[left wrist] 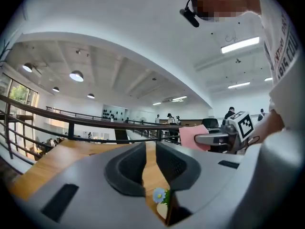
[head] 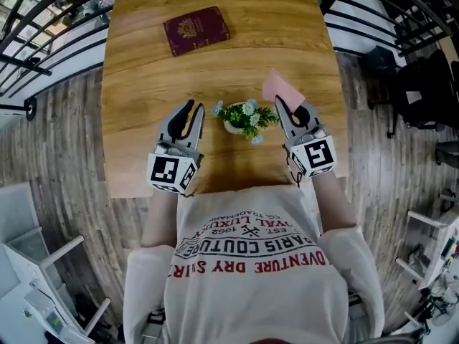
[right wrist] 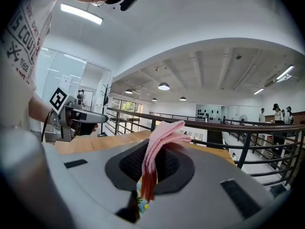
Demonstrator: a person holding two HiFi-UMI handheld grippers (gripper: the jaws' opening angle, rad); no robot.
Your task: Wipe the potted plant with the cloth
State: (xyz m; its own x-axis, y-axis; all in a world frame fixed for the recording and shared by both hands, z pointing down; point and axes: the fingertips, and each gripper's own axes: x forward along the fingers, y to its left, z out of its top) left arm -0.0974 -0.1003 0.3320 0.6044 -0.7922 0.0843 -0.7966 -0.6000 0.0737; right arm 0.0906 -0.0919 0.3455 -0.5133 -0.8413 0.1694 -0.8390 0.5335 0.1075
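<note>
A small potted plant (head: 242,118) with blue flowers in a white pot stands on the wooden table (head: 143,77), between my two grippers. My right gripper (head: 290,110) is just right of it, shut on a folded pink cloth (head: 281,87) that sticks up past its tips. In the right gripper view the cloth (right wrist: 159,137) hangs between the pads, with the flowers (right wrist: 141,203) low behind them. My left gripper (head: 192,107) is left of the plant, its jaws a narrow slit apart with nothing between them. The left gripper view shows a flower (left wrist: 160,194) below the slit.
A dark red booklet (head: 196,30) lies at the table's far side. Black railings (head: 43,20) run behind and beside the table. A dark chair (head: 423,92) stands to the right on the wood floor. Several people stand far off in the hall.
</note>
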